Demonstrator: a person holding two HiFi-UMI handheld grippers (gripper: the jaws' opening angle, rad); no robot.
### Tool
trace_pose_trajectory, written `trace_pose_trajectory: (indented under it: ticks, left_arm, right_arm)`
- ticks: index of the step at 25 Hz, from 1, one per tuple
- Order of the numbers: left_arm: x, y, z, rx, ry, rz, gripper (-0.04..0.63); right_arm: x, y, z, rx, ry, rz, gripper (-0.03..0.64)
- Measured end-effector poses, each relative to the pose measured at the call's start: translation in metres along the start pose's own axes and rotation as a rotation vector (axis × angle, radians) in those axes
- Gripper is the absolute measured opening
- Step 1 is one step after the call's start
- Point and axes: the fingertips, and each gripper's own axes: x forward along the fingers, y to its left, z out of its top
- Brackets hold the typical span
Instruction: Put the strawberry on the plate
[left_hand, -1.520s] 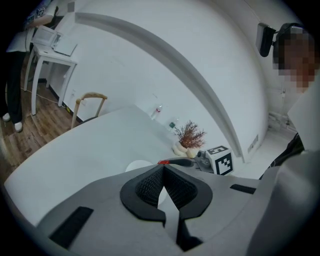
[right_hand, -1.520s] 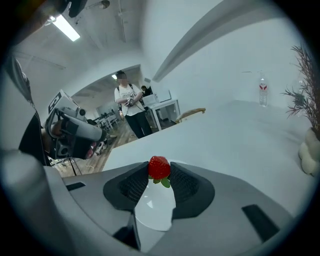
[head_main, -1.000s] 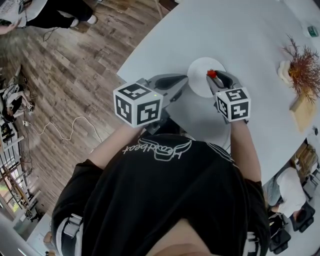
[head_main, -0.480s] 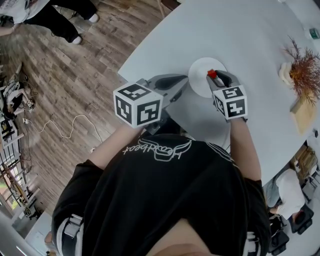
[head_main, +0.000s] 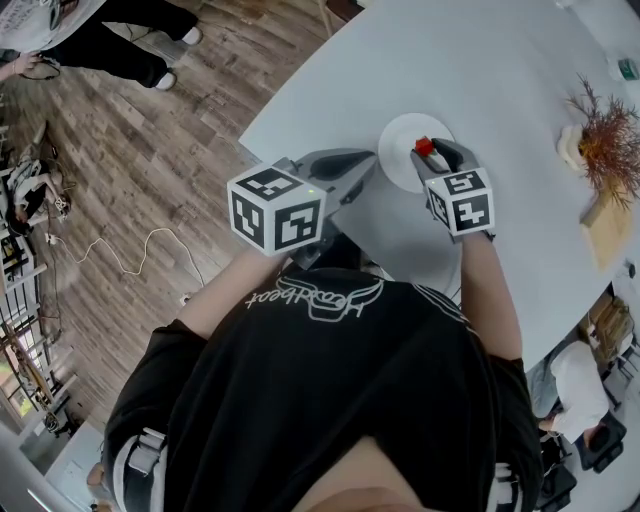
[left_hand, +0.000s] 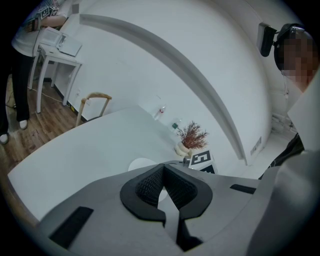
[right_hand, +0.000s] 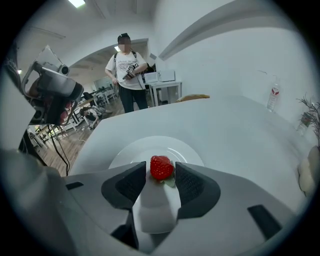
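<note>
A red strawberry (right_hand: 161, 167) lies on the near part of a white plate (right_hand: 130, 152) on the white table. My right gripper (right_hand: 161, 175) straddles it. Its jaws have just been opening, and a thin gap shows between each pad and the berry, so the gripper is open. In the head view the strawberry (head_main: 423, 147) shows at the tips of the right gripper (head_main: 430, 156), over the plate's (head_main: 398, 160) right side. My left gripper (head_main: 368, 164) hovers just left of the plate, its tips together and nothing in them. In its own view the left gripper (left_hand: 163, 166) hides most of the plate.
A vase of dried reddish twigs (head_main: 600, 140) and a wooden block (head_main: 608, 225) stand at the table's right. A clear bottle (right_hand: 272, 97) stands at the far edge. The table's curved edge (head_main: 260, 120) drops to wooden floor on the left. A person (right_hand: 127, 70) stands beyond the table.
The right gripper's marker cube has rolled slightly while the strawberry stays over the plate. The left gripper has not moved. A person at the top left has walked on.
</note>
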Motion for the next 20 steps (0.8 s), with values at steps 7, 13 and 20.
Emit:
trace_pose_trajectory:
  ticks: [7, 13, 20]
  left_arm:
    - [-0.006, -0.009, -0.003, 0.014, -0.006, 0.001, 0.006]
    - [-0.011, -0.026, -0.002, 0.037, -0.028, 0.0, 0.006]
    - [-0.024, -0.058, -0.004, 0.073, -0.076, 0.005, 0.006]
  right_arm:
    - [-0.017, 0.0, 0.008, 0.008, -0.053, -0.023, 0.17]
    - [-0.06, 0.002, 0.025, 0.034, -0.162, -0.048, 0.17]
    - [-0.133, 0.022, 0.042, 0.067, -0.336, -0.036, 0.13]
